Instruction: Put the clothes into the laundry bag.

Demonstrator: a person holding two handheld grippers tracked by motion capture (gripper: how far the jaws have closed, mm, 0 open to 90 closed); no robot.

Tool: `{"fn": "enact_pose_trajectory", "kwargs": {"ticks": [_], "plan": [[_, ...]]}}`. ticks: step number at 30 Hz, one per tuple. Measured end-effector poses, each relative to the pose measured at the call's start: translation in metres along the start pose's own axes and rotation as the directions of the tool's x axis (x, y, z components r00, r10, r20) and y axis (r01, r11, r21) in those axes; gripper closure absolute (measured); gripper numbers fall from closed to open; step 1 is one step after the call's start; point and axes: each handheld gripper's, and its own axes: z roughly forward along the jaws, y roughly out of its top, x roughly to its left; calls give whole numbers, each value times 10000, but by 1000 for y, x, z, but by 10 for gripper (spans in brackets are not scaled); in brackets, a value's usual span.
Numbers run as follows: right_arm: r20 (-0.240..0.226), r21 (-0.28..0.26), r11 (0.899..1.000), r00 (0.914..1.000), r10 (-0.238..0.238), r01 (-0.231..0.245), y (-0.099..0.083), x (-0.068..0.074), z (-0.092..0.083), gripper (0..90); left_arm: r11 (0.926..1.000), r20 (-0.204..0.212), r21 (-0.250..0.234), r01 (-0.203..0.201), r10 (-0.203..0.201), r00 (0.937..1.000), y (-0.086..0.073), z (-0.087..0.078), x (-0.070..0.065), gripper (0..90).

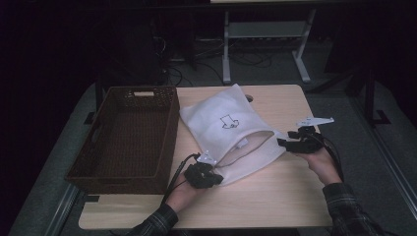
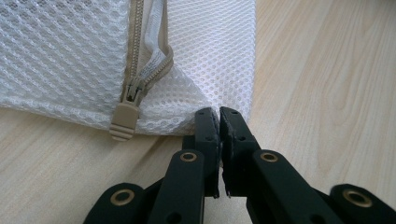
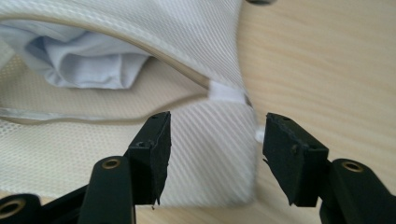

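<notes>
A white mesh laundry bag [image 1: 226,132] lies on the wooden table [image 1: 275,196], its zipper mouth gaping toward the right. My left gripper [image 1: 216,179] is at the bag's near corner, and in the left gripper view my left gripper [image 2: 218,113] is shut on that corner of mesh [image 2: 205,70], beside the beige zipper pull [image 2: 123,122]. My right gripper [image 1: 285,143] is at the bag's right end. In the right gripper view my right gripper [image 3: 218,122] stands open with the bag's end [image 3: 205,154] between the jaws, untouched. Pale blue cloth [image 3: 88,56] lies inside the open mouth.
A dark brown wicker basket [image 1: 128,137] stands on the table's left side, right next to the bag. Bare tabletop lies in front of the bag and to its right. Beyond the table are desk legs and cables on a dark floor.
</notes>
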Motion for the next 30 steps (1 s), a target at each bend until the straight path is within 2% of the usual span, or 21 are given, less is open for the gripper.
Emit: {"fn": "enact_pose_trajectory", "kwargs": {"ticks": [3,5,8,11,15,17,22,30], "plan": [[-73,263,9996,9999,115,-113,-6,-5,6,408,10000,20,13,41,-41,10000,0,0,0,861],[-308,424,9988,9992,264,-251,-10,-6,11,414,10000,19,5,44,-44,10000,0,0,0,861],[-341,670,9973,9989,311,-287,-14,-8,17,431,10000,20,-5,52,-52,10000,0,0,0,861],[-430,774,9964,9983,381,-347,-17,-10,19,524,10000,31,-18,62,-62,10000,0,0,1,861],[-353,723,9971,9990,274,-248,-18,-8,18,749,10000,-10,-48,16,-16,10000,0,-1,1,862],[-367,640,9977,9991,232,-208,-18,-8,14,806,10000,-63,-76,18,-19,10000,0,-3,2,862],[-558,440,9990,9984,73,-49,-23,-4,5,828,9999,-330,-158,9,-15,9995,0,-8,6,863],[-679,651,9978,9976,-103,147,-38,13,-11,828,9994,-677,-270,225,-243,9974,-1,-14,13,863]]}}
